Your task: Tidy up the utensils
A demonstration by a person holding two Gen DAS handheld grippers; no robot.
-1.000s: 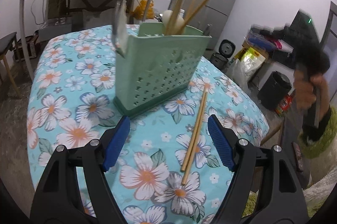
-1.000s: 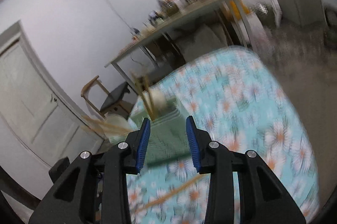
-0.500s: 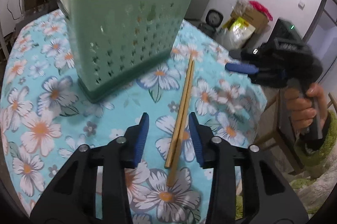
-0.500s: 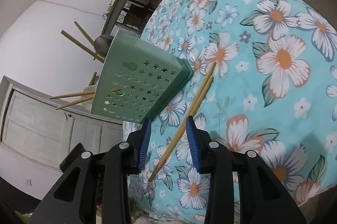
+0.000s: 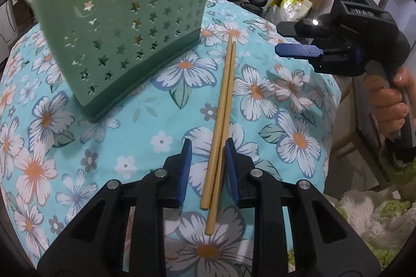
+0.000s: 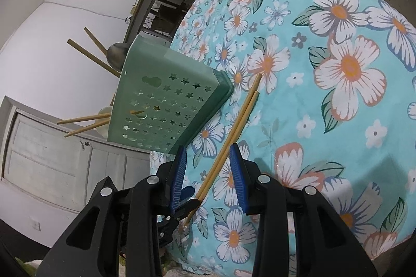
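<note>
Straddling the pair of wooden chopsticks (image 5: 221, 118) on the flowered tablecloth (image 5: 299, 105), the left gripper (image 5: 208, 167) has just been narrowing its jaws, and there's the pair lying between the blue pads, hard against the right-hand one with a clear gap to the other, so no pinch. Ahead and to its left stands the green perforated utensil holder (image 5: 124, 24), more chopsticks poking out of its top. Out to the side, the right gripper (image 6: 208, 173) hangs empty, its jaws part-spread, nothing pressed between them.
</note>
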